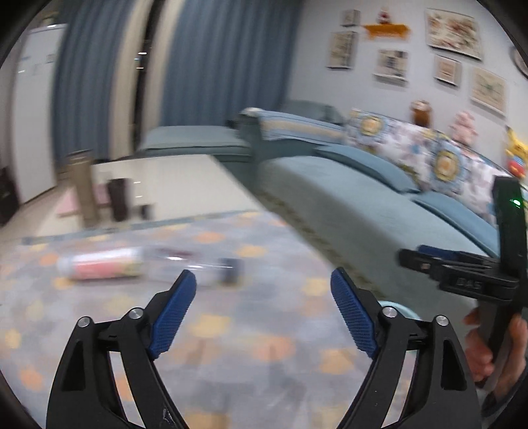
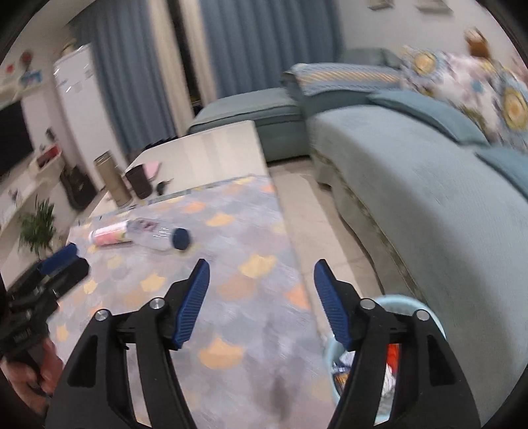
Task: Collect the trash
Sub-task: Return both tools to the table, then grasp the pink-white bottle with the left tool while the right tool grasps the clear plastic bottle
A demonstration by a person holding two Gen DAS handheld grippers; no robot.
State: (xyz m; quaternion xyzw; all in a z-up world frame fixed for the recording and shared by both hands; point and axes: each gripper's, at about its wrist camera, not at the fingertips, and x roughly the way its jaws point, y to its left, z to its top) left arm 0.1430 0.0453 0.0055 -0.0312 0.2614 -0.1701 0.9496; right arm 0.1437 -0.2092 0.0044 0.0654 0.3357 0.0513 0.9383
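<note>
Trash I still want, a bottle [image 2: 145,236], lies on the counter [image 2: 231,264], so I hold my left tongs [image 1: 262,310] and right tongs [image 2: 260,300] wide open and empty, near the bin [image 2: 429,310].

The left gripper [image 1: 262,280], black-armed with ribbed blue pads, stands with its jaws spread wide and nothing between them, above a grey tablecloth [image 1: 231,330] patterned with orange shapes. Beyond its tips a clear plastic bottle [image 1: 148,265] with a pink label and dark cap lies on its side on the cloth, blurred. At the right edge the right gripper [image 1: 409,255], black with blue pads, is held by a hand [image 1: 488,349]; its jaws' stance cannot be made out. Behind runs a long teal fabric sofa [image 1: 346,198] with floral cushions [image 1: 429,148], blue curtains [image 1: 224,59] and framed pictures [image 1: 452,28] on the wall.
</note>
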